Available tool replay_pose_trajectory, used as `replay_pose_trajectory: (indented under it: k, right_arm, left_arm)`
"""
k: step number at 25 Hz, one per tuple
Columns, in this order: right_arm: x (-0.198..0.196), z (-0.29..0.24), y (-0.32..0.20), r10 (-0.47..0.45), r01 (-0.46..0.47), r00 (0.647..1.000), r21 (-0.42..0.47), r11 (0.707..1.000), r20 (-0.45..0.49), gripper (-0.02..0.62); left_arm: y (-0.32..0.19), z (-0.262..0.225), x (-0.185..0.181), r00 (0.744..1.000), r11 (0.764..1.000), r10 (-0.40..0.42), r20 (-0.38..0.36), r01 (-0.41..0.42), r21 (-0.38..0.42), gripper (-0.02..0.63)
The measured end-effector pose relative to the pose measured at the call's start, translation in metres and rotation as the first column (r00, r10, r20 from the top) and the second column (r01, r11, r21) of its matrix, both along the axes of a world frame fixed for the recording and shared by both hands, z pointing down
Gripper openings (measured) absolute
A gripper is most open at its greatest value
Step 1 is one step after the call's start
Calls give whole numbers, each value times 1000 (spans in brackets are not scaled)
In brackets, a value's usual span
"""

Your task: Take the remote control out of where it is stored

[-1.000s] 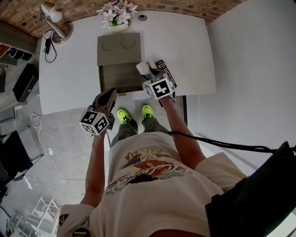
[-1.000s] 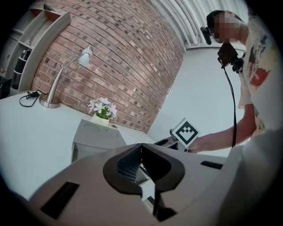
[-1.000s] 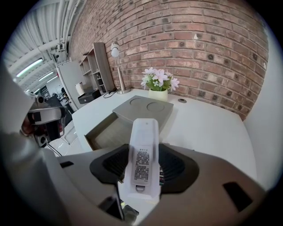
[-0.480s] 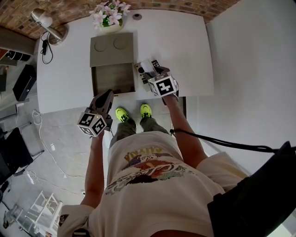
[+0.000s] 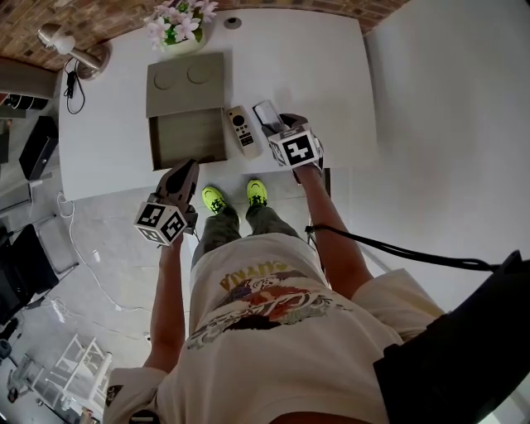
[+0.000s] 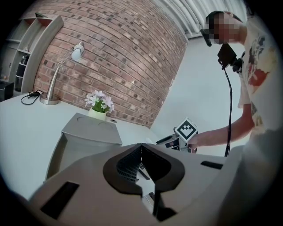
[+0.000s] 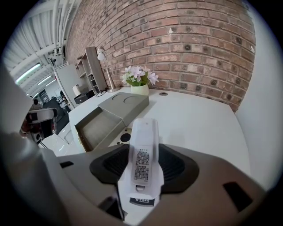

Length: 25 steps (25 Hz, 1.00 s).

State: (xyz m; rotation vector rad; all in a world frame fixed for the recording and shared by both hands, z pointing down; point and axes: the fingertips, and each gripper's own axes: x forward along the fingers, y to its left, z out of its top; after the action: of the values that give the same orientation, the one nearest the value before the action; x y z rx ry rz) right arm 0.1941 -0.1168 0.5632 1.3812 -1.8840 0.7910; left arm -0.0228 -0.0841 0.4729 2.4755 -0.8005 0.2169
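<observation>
My right gripper (image 5: 277, 126) is shut on a white remote (image 5: 267, 113) and holds it over the white table (image 5: 331, 74), to the right of the open grey drawer (image 5: 189, 137). In the right gripper view this remote (image 7: 144, 148) lies lengthwise between the jaws (image 7: 142, 167), label side up. A second white remote with dark buttons (image 5: 241, 131) rests on the table between the drawer and my right gripper. My left gripper (image 5: 183, 174) hangs just off the table's front edge below the drawer, jaws (image 6: 141, 147) shut on nothing.
The grey drawer box (image 5: 186, 83) stands at the table's back left, with a flower pot (image 5: 175, 21) behind it. A desk lamp (image 5: 65, 46) and a black cable (image 5: 70, 83) sit at the far left. A brick wall runs behind.
My right gripper has carried the white remote to the right, away from the drawer, uncovering the second remote on the table. My left gripper has drifted a little along the table's front edge.
</observation>
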Motion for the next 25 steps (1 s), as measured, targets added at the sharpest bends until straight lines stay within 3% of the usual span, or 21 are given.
replay_pose_trajectory:
  k: [25]
  right_arm:
    - [88, 32, 36, 77, -77, 997, -19, 997, 12, 221]
  left_arm:
    - [44, 19, 63, 997, 998, 64, 41, -63, -27, 6]
